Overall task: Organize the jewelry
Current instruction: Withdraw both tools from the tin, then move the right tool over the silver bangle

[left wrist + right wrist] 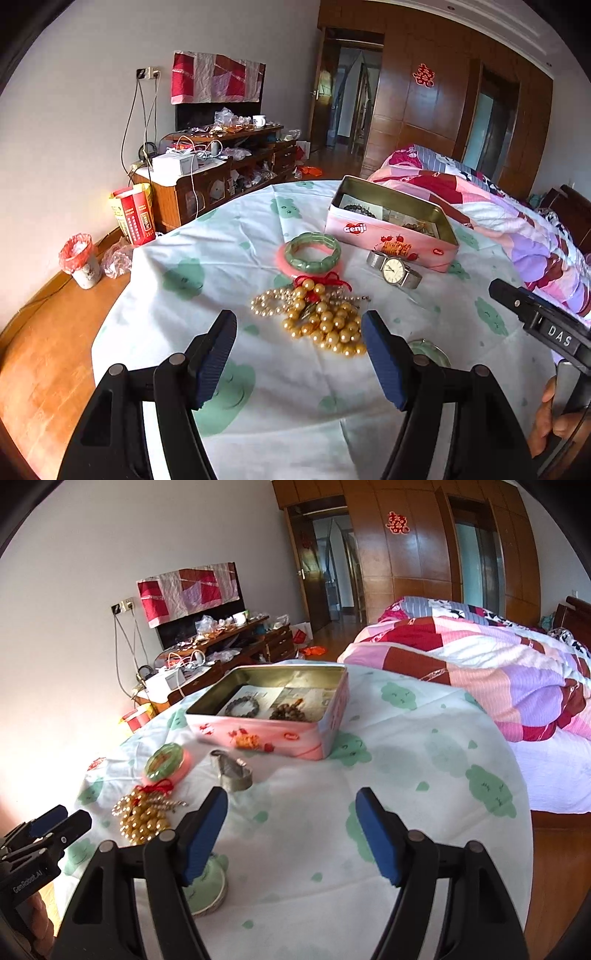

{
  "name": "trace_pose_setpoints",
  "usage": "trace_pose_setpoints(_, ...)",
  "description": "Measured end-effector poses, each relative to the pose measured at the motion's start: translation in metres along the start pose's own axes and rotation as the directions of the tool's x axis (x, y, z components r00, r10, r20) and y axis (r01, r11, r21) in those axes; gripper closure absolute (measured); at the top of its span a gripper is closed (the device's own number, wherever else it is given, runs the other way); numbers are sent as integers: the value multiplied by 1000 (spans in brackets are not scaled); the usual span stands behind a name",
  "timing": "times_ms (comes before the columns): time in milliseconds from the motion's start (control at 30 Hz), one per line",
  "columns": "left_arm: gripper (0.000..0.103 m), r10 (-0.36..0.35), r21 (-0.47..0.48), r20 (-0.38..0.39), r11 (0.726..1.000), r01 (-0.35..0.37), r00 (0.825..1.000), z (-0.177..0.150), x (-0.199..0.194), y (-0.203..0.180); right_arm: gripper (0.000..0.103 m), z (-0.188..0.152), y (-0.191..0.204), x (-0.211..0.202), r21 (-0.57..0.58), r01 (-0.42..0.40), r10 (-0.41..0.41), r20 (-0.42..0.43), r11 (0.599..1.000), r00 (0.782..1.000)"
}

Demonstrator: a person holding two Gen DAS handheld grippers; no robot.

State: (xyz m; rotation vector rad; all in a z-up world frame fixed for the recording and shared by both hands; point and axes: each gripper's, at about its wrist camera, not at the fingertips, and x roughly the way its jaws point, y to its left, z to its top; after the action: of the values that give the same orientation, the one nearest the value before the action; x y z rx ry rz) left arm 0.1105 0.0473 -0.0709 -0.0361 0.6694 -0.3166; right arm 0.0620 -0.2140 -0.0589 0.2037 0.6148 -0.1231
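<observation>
Left wrist view: left hand-held gripper spread wide, empty, above gold bead necklace; green bangle, wristwatch, pink tin farther.

Right wrist view: right hand-held gripper spread, empty, over worktop; tin ahead, necklace left.

Pale green disc half hidden behind right fingers.

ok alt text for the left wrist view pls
Open left gripper hovers over a pile of gold beads on a table. Behind lie a green bangle, a watch and an open tin.
</observation>
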Motion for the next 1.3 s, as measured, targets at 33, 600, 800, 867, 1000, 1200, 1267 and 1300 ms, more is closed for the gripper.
trace_pose_setpoints(33, 33, 0, -3, 2, 1000, 0, 1000, -1, -2, 1, 28, -1, 3, -2, -4, -1, 1, 0, 1000, 1000)
trace_pose_setpoints(600, 33, 33, -14, 28, 999, -33, 999, -19, -18, 10, 28, -29, 39, -1, -125, -120, 104, -132, 985, 986)
trace_pose_setpoints(800, 33, 38, -19, 5, 999, -38, 999, -21, -16, 13, 27, -41, 61, 20, -176, -191, 144, -248, 966, 958)
trace_pose_setpoints(867, 33, 41, -19, 4, 999, -40, 999, -21, -17, 15, 25, -44, 66, 25, -190, -204, 148, -272, 960, 951)
trace_pose_setpoints(1000, 33, 54, -8, 0, 999, -54, 999, -22, -16, 16, 24, -49, 77, 34, -230, -206, 127, -315, 951, 940)
trace_pose_setpoints(1200, 33, 55, -14, -24, 998, -55, 998, -24, -12, 17, 22, -52, 88, 46, -287, -167, 57, -355, 943, 933)
trace_pose_setpoints(1267, 33, 55, -11, -24, 998, -55, 998, -23, -12, 17, 22, -53, 91, 47, -308, -163, 45, -358, 937, 932)
trace_pose_setpoints(1300, 33, 53, -8, -22, 999, -53, 998, -23, -12, 16, 22, -53, 90, 46, -310, -163, 43, -360, 937, 932)
